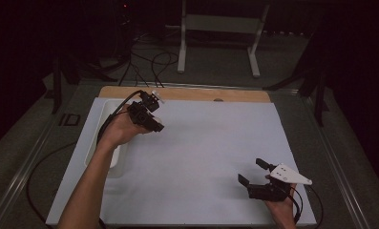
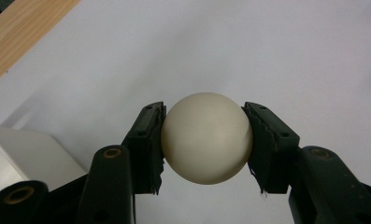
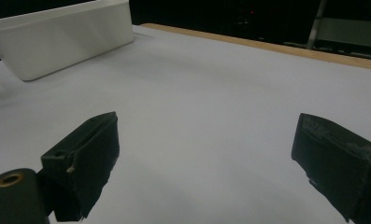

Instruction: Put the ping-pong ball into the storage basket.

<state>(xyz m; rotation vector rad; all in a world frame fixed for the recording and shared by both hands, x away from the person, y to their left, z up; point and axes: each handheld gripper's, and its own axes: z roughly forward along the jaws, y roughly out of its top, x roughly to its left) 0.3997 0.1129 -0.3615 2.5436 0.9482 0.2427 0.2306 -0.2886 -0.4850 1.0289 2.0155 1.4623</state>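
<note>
- The left gripper [image 2: 205, 140] pinches the smooth ball [image 2: 206, 137] only at its sides; it could slip and roll across the counter [image 1: 201, 157].
- The right gripper [image 3: 206, 158] stands wide and empty.

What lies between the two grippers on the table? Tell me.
Nothing: in the high view, bare white table sheet stretches between the left gripper, shut on the ball, and the open right gripper.

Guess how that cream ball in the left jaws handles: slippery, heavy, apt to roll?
The ball looks smooth and matte, pinched only at its two sides by the left gripper, so it could squirt out under a hard squeeze. It keeps its round shape, so probably rigid, possibly light. Set on the flat white table, it would likely roll.
</note>
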